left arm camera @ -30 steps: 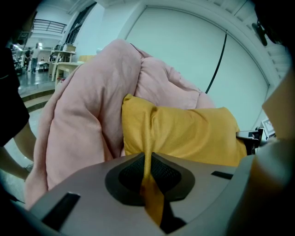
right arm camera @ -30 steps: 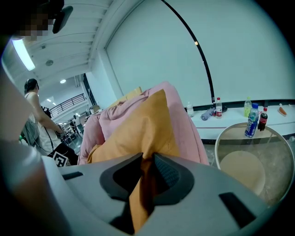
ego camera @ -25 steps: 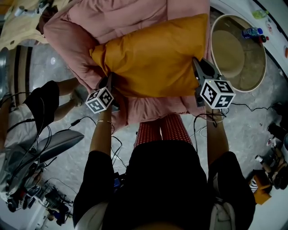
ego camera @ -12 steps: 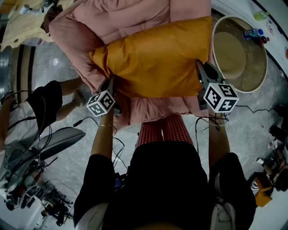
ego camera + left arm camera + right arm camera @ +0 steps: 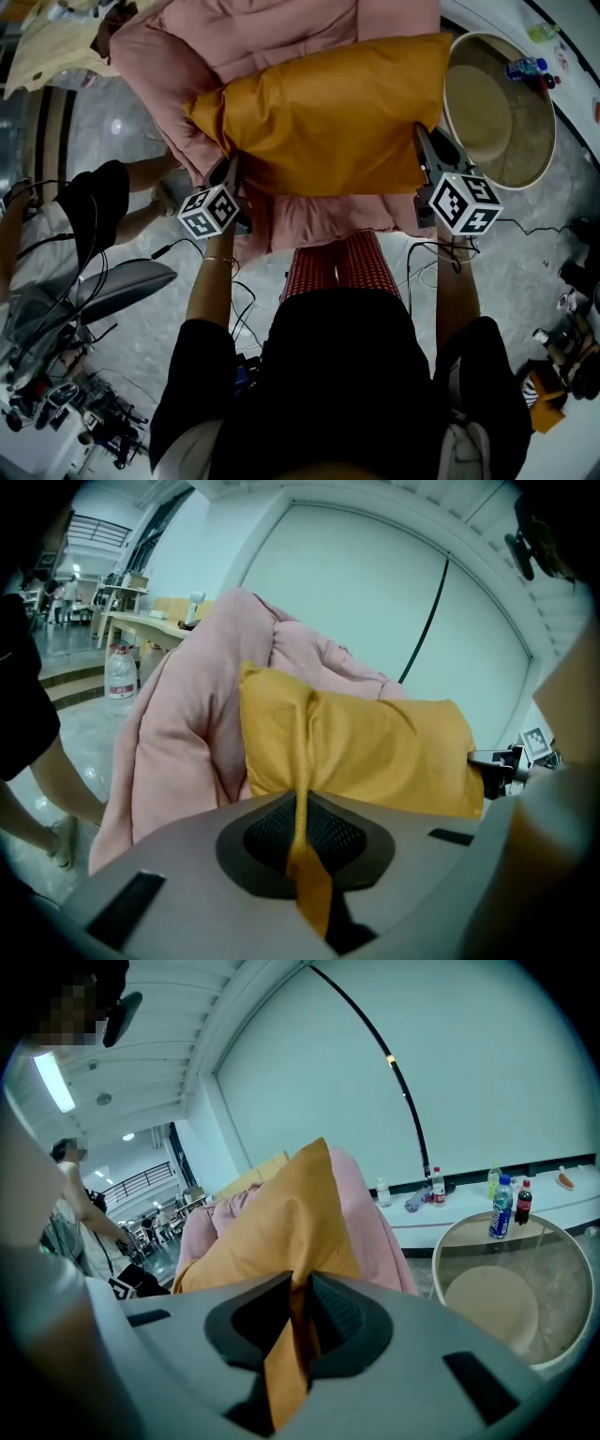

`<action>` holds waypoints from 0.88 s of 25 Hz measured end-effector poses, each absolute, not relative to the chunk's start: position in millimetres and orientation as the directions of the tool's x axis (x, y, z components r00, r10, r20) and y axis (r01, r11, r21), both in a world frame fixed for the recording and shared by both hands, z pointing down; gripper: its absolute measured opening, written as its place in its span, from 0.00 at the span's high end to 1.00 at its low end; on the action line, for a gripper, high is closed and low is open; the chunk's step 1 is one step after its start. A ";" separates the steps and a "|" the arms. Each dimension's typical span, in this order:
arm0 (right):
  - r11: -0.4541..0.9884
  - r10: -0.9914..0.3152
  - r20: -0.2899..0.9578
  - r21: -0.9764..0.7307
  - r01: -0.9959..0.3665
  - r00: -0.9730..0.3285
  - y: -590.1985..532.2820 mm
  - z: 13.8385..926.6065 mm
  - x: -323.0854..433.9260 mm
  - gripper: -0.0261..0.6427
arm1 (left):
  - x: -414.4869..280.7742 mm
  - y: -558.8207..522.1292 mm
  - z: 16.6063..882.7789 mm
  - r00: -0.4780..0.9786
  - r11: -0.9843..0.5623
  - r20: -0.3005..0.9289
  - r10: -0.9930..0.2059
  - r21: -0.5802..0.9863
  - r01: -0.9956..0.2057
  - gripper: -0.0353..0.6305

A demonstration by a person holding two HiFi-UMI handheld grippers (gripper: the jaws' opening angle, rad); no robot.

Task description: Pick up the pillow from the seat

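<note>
An orange pillow [image 5: 328, 117] hangs stretched between both grippers above a pink padded seat [image 5: 244, 47]. My left gripper [image 5: 230, 169] is shut on the pillow's left near corner, and its own view shows orange fabric [image 5: 305, 855] pinched between the jaws. My right gripper [image 5: 424, 150] is shut on the right near corner, with a fold of orange cloth [image 5: 291, 1354] clamped in its jaws. The pillow [image 5: 375, 752] fills the middle of the left gripper view, and the pink seat [image 5: 178, 733] lies behind it.
A round glass side table [image 5: 548, 141] stands to the right, with bottles [image 5: 525, 67] at its far edge. A person in dark clothes [image 5: 94, 206] stands at the left. Cables and gear [image 5: 75, 394] litter the floor at lower left. Pink seat cushion edge [image 5: 319, 220] lies just before my legs.
Both grippers have risen a little with the pillow, which now sits slightly higher and further from the seat. Both grips are unchanged.
</note>
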State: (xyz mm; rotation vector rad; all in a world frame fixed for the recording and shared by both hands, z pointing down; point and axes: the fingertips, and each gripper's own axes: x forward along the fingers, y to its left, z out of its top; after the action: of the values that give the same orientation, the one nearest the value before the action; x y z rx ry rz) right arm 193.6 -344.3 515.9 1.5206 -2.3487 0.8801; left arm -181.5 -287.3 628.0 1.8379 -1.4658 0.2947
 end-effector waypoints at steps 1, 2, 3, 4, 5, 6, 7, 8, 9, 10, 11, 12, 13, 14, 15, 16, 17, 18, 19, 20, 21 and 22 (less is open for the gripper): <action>0.286 -0.763 0.470 -0.370 -0.884 -0.443 -342.8 514.5 194.4 0.86 | -181.0 -286.5 626.0 0.321 -0.066 0.594 -0.738 0.410 -0.909 0.90; 0.282 -0.766 0.469 -0.370 -0.885 -0.440 -341.6 513.2 195.1 0.86 | -180.6 -286.1 624.1 0.326 -0.072 0.591 -0.738 0.411 -0.909 0.90; 0.278 -0.769 0.467 -0.370 -0.887 -0.436 -340.7 511.7 195.7 0.86 | -180.3 -285.8 622.1 0.329 -0.077 0.588 -0.739 0.411 -0.908 0.90; 0.275 -0.772 0.465 -0.371 -0.887 -0.433 -339.8 510.0 196.0 0.86 | -180.2 -285.7 620.1 0.331 -0.080 0.586 -0.739 0.412 -0.908 0.90; 0.271 -0.775 0.462 -0.373 -0.887 -0.431 -338.7 508.1 196.2 0.86 | -180.2 -285.5 618.0 0.333 -0.081 0.585 -0.740 0.414 -0.907 0.90; 0.268 -0.778 0.458 -0.375 -0.887 -0.429 -337.4 506.0 196.3 0.86 | -180.2 -285.3 615.7 0.336 -0.083 0.583 -0.740 0.417 -0.905 0.90; 0.265 -0.782 0.455 -0.377 -0.887 -0.427 -335.9 504.0 196.6 0.86 | -180.2 -285.1 613.2 0.340 -0.086 0.580 -0.741 0.420 -0.903 0.90; 0.261 -0.785 0.453 -0.379 -0.888 -0.424 -334.4 502.1 197.3 0.86 | -179.8 -284.9 610.5 0.344 -0.091 0.576 -0.741 0.422 -0.902 0.90; 0.257 -0.787 0.451 -0.380 -0.889 -0.420 -332.7 500.2 198.5 0.86 | -178.9 -284.6 607.8 0.349 -0.097 0.573 -0.742 0.423 -0.901 0.90; 0.253 -0.790 0.449 -0.380 -0.889 -0.417 -331.0 498.3 200.2 0.86 | -177.6 -284.1 605.1 0.353 -0.103 0.569 -0.742 0.424 -0.900 0.90; 0.250 -0.793 0.447 -0.381 -0.890 -0.414 -329.2 496.3 202.2 0.86 | -176.1 -283.5 602.4 0.357 -0.108 0.566 -0.743 0.425 -0.899 0.90; 0.248 -0.796 0.443 -0.381 -0.891 -0.411 -327.2 494.1 204.2 0.86 | -174.4 -282.8 599.6 0.359 -0.111 0.564 -0.744 0.426 -0.898 0.90; 0.245 -0.800 0.440 -0.381 -0.891 -0.408 -325.0 491.4 206.0 0.86 | -172.7 -281.9 596.6 0.362 -0.115 0.561 -0.744 0.427 -0.897 0.90; 0.242 -0.804 0.436 -0.381 -0.892 -0.405 -322.4 488.5 207.9 0.86 | -170.8 -280.8 593.4 0.366 -0.119 0.558 -0.744 0.428 -0.896 0.90; 0.239 -0.807 0.434 -0.381 -0.893 -0.401 -319.5 485.8 209.8 0.86 | -168.9 -279.3 590.1 0.371 -0.126 0.556 -0.744 0.428 -0.895 0.90; 0.234 -0.810 0.433 -0.381 -0.895 -0.396 -316.4 483.3 212.0 0.86 | -166.9 -277.6 586.8 0.377 -0.134 0.555 -0.742 0.428 -0.894 0.90; 0.229 -0.813 0.432 -0.380 -0.896 -0.391 -313.4 481.1 214.3 0.86 | -165.0 -275.9 583.4 0.384 -0.144 0.552 -0.740 0.427 -0.893 0.90; 0.224 -0.816 0.431 -0.379 -0.898 -0.385 -310.6 479.1 216.2 0.86 | -163.6 -274.5 580.2 0.390 -0.154 0.550 -0.739 0.426 -0.891 0.90; 0.219 -0.819 0.430 -0.379 -0.899 -0.380 -307.7 477.3 217.4 0.86 | -162.9 -273.2 577.3 0.396 -0.161 0.547 -0.738 0.427 -0.890 0.90; 0.214 -0.821 0.429 -0.380 -0.900 -0.376 -304.7 475.5 217.6 0.86 | -163.0 -271.7 575.0 0.401 -0.167 0.545 -0.737 0.428 -0.888 0.90; 0.211 -0.823 0.428 -0.381 -0.900 -0.374 -301.8 473.8 217.2 0.86 | -163.6 -270.2 573.4 0.405 -0.170 0.544 -0.735 0.429 -0.887 0.90; 0.209 -0.824 0.427 -0.381 -0.900 -0.372 -299.5 471.8 216.8 0.86 | -164.1 -269.1 572.1 0.408 -0.173 0.545 -0.733 0.430 -0.886 0.90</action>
State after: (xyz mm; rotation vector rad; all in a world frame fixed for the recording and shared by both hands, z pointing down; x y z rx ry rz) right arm 216.8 -299.5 471.8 1.6788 -2.3383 0.8835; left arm -164.1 -269.1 572.1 1.9558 -1.3765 0.2759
